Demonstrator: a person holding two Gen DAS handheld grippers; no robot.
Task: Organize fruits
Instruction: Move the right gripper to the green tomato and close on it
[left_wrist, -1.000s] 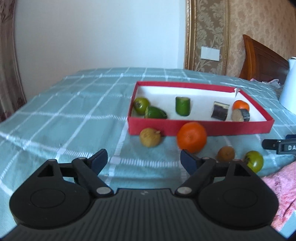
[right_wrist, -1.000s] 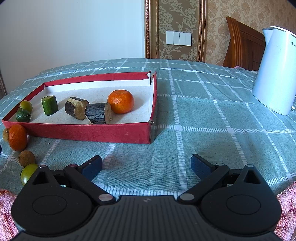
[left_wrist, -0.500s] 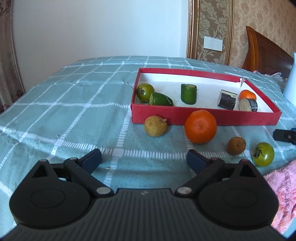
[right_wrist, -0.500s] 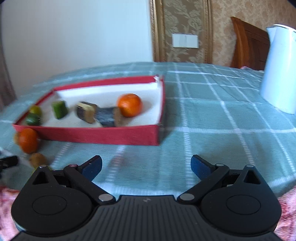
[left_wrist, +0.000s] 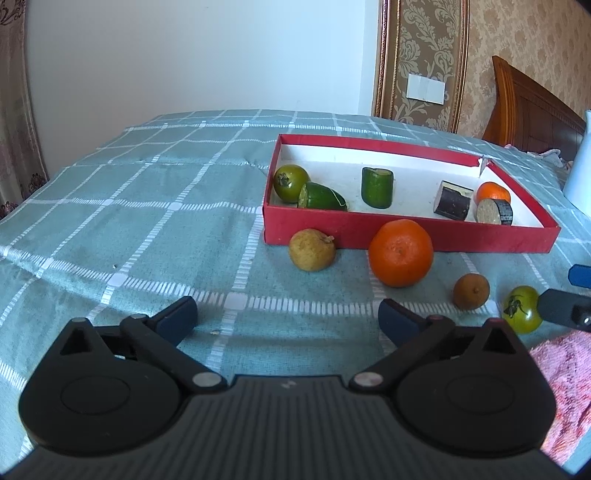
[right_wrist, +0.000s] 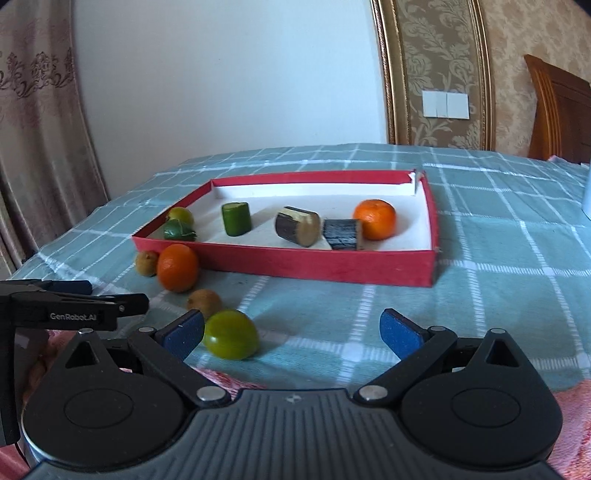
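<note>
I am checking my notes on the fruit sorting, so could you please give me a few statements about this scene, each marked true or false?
1. Both grippers are open and hold nothing. True: the left gripper and the right gripper have their jaws spread.
2. The red box is empty. False: it holds green pieces, two dark pieces and a small orange.
3. Four fruits lie on the cloth outside the box. True: the yellowish fruit, the big orange, the brown fruit and the green fruit.
4. The big orange sits inside the box. False: it lies on the cloth against the box's near wall.
5. The green fruit is nearest the right gripper. True.
</note>
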